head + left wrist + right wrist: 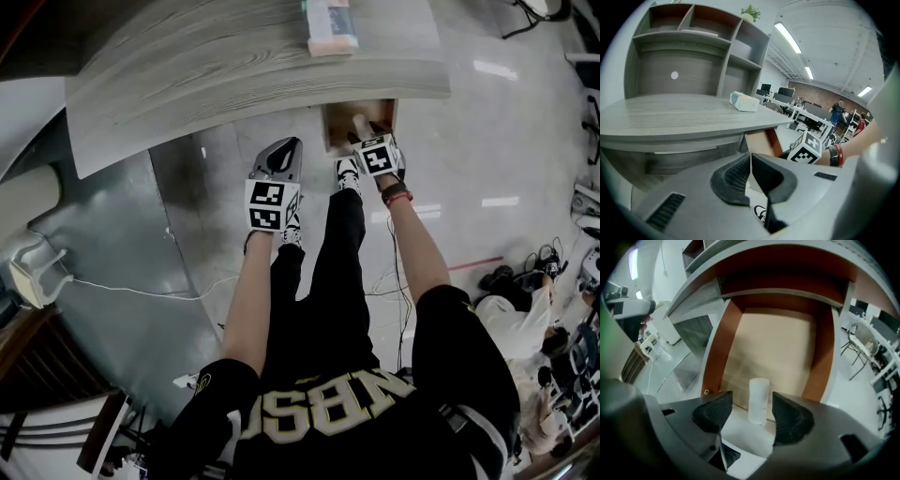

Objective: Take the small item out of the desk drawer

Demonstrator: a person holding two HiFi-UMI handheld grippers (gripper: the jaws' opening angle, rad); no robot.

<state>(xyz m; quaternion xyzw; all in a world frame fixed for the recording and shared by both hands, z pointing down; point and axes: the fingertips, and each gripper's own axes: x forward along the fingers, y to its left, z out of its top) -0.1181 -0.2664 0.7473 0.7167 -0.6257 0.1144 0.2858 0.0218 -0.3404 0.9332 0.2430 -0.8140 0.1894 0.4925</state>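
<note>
The desk drawer (336, 128) is pulled open under the grey desktop (234, 66); in the right gripper view its beige floor (778, 348) and brown side walls fill the frame. A small white cylinder (758, 400) stands upright near the drawer's front, and the head view shows it as a pale shape (360, 122). My right gripper (751, 399) is open, one jaw on each side of the cylinder with a gap on both sides. It reaches into the drawer (364, 138). My left gripper (285, 150) hangs left of the drawer, shut and empty (751, 157).
A tissue box (330, 28) lies on the desktop, also in the left gripper view (744, 101). A shelf unit (693, 47) rises behind the desk. My legs and shoes (347, 173) are below the drawer. Cables (141, 291) trail over the floor at left.
</note>
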